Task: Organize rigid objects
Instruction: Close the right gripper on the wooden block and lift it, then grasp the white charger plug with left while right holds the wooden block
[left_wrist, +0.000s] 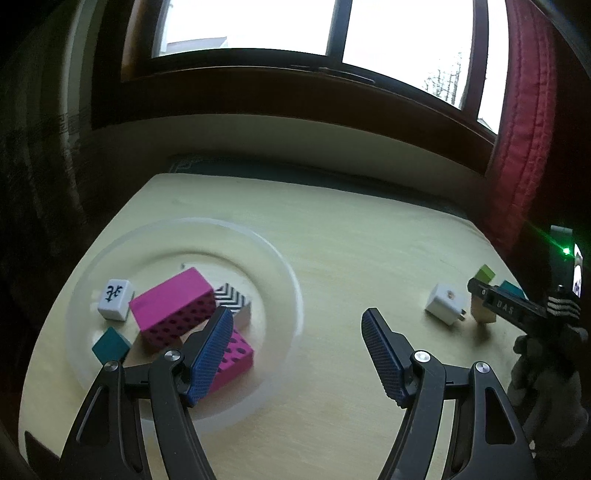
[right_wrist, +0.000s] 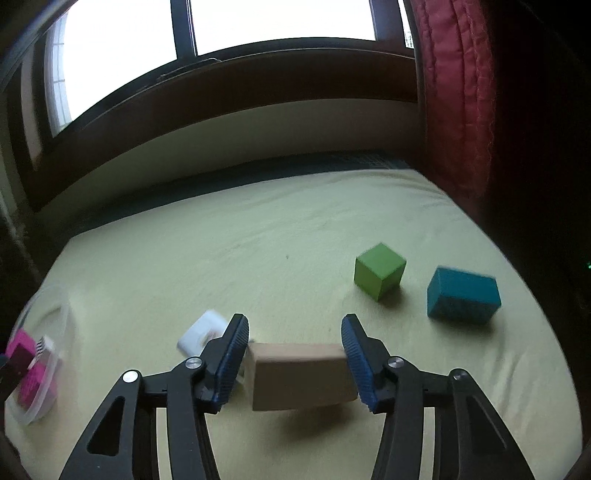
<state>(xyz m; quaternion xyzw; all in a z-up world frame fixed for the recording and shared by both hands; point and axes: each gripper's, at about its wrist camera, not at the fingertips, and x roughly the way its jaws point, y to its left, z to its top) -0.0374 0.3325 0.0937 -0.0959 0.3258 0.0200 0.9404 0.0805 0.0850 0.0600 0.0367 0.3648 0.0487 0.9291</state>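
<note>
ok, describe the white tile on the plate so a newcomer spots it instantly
Find the round white plate on the pale table. At its far-left side, beside the large pink dotted block, sits the white tile. It alone bears a black ornate symbol.

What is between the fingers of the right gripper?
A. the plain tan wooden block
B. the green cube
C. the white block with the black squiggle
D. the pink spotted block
A: in the right wrist view the tan wooden block sits between the two blue pads of the right gripper, while the green cube stands apart on the table.
</note>
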